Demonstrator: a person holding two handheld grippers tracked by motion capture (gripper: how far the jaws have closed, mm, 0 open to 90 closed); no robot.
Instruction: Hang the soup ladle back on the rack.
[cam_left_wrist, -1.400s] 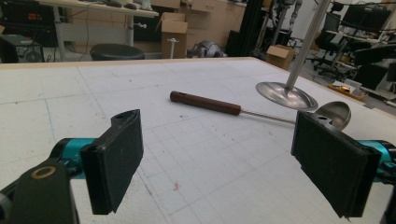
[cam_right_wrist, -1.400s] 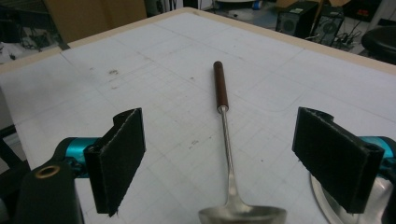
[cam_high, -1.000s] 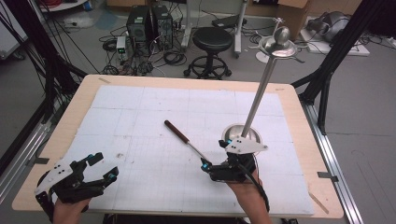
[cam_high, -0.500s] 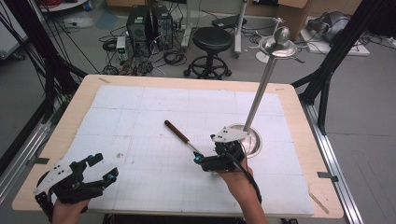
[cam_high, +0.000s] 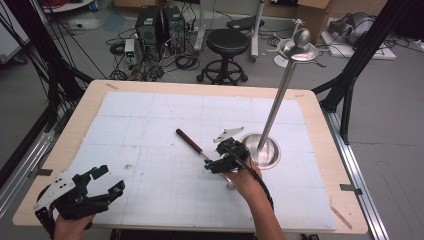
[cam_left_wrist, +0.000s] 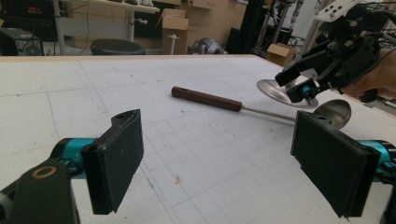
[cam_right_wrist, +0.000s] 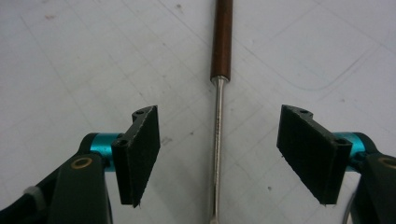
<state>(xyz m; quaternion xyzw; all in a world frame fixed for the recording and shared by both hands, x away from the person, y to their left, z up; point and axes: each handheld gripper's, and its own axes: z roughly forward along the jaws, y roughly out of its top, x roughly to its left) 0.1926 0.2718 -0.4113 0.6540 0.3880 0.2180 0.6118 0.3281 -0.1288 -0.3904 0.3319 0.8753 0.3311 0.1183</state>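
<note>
A ladle lies flat on the white table, its brown wooden handle (cam_high: 187, 139) pointing toward the far left and its thin metal shaft (cam_right_wrist: 217, 140) running back to a steel bowl (cam_left_wrist: 332, 112). My right gripper (cam_high: 212, 165) hangs over the shaft just behind the handle (cam_right_wrist: 222, 37). Its jaws have just been closing; they stand apart on either side of the shaft, and the pads (cam_right_wrist: 140, 154) do not touch it. My left gripper (cam_high: 107, 181) rests open with nothing in it near the table's front left corner, facing the ladle handle (cam_left_wrist: 205, 99).
A tall steel stand rises at the right of the ladle, with a round base (cam_high: 262, 150), a leaning pole (cam_high: 280, 95) and a dish on top (cam_high: 298, 50). The foam-covered table has a wooden rim (cam_high: 200, 87). A stool and cables are on the floor beyond.
My right gripper has moved left and a little down, from beside the stand's base to over the ladle's shaft, and its jaws have narrowed. The left gripper has stayed put.
</note>
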